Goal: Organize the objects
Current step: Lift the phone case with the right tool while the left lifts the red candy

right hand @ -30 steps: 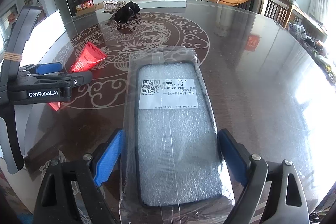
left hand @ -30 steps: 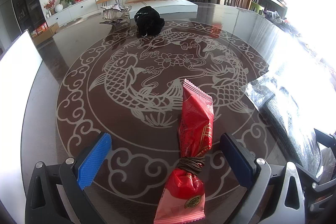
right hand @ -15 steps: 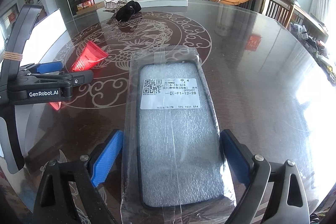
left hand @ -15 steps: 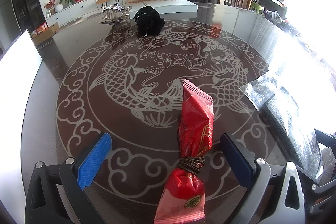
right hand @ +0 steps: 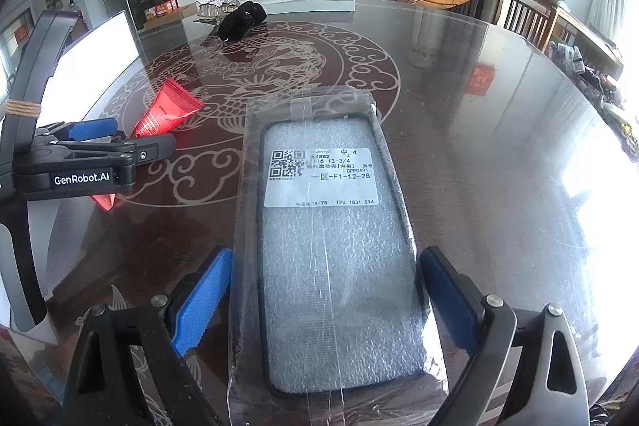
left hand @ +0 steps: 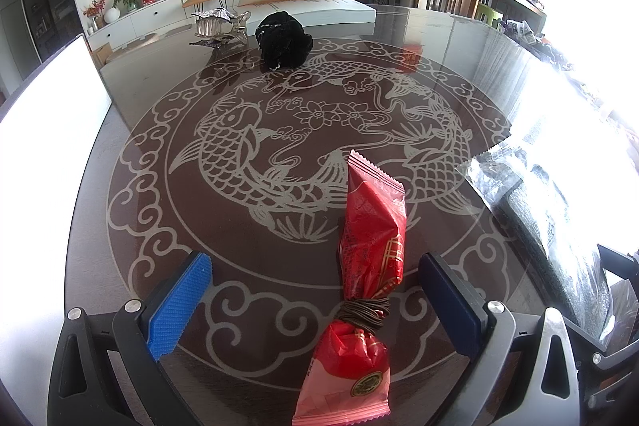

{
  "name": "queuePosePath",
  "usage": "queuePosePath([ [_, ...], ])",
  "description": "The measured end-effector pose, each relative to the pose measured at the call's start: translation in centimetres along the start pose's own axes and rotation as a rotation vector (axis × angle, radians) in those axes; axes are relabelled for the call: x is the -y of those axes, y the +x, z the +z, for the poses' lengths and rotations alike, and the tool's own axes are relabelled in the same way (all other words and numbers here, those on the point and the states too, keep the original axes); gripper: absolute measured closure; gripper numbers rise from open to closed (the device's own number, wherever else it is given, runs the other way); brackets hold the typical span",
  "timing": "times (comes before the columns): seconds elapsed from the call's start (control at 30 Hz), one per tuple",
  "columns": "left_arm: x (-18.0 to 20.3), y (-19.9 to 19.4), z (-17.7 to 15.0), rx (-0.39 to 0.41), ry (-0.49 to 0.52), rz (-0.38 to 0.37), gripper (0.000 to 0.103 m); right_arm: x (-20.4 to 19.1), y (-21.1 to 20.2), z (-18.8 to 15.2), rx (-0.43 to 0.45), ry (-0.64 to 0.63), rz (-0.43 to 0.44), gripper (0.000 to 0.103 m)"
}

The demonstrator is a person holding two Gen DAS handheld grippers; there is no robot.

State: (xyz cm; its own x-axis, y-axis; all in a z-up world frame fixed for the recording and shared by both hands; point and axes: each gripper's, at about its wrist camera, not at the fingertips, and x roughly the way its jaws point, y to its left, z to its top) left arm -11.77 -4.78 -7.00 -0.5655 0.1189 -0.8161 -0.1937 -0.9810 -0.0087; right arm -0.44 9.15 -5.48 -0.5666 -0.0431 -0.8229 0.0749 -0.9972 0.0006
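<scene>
A red snack packet (left hand: 369, 258), tied round the middle with a brown band, lies on the glass-topped round table (left hand: 159, 234) between the fingers of my left gripper (left hand: 315, 278), which is open around it. A phone case in a clear plastic bag (right hand: 331, 226) with a white label lies between the fingers of my right gripper (right hand: 325, 274), which is open, its pads close beside the bag. The red packet (right hand: 165, 108) and my left gripper (right hand: 131, 142) also show in the right wrist view. The bagged case (left hand: 559, 210) shows at the right in the left wrist view.
A black cloth bundle (left hand: 283, 40) and a silver foil-covered item (left hand: 215, 22) sit at the table's far side. A white panel (left hand: 48, 122) stands at the left edge. Chairs (right hand: 531, 14) and clutter (right hand: 591, 66) line the right.
My right gripper has shifted slightly forward along the bagged case. The left gripper and red packet have not moved.
</scene>
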Motion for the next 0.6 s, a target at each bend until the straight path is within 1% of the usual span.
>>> queuePosePath([
  [0.13,0.1,0.0,0.0,0.0,0.0,0.0,0.0,0.0,0.3,0.7,-0.054,-0.003,0.004,0.005],
  [0.27,0.1,0.0,0.0,0.0,0.0,0.0,0.0,0.9,0.8,2.1,-0.145,0.017,0.051,0.006],
  [0.37,0.1,0.0,0.0,0.0,-0.001,0.0,0.0,0.8,1.9,3.4,-0.222,-0.03,0.036,0.006],
  [0.47,0.1,0.0,0.0,0.0,-0.001,0.001,0.0,0.0,2.8,4.5,-0.279,-0.082,0.029,0.006],
  [0.6,0.1,0.0,0.0,0.0,-0.001,0.001,0.0,-0.3,3.4,5.2,-0.29,-0.091,0.034,0.006],
])
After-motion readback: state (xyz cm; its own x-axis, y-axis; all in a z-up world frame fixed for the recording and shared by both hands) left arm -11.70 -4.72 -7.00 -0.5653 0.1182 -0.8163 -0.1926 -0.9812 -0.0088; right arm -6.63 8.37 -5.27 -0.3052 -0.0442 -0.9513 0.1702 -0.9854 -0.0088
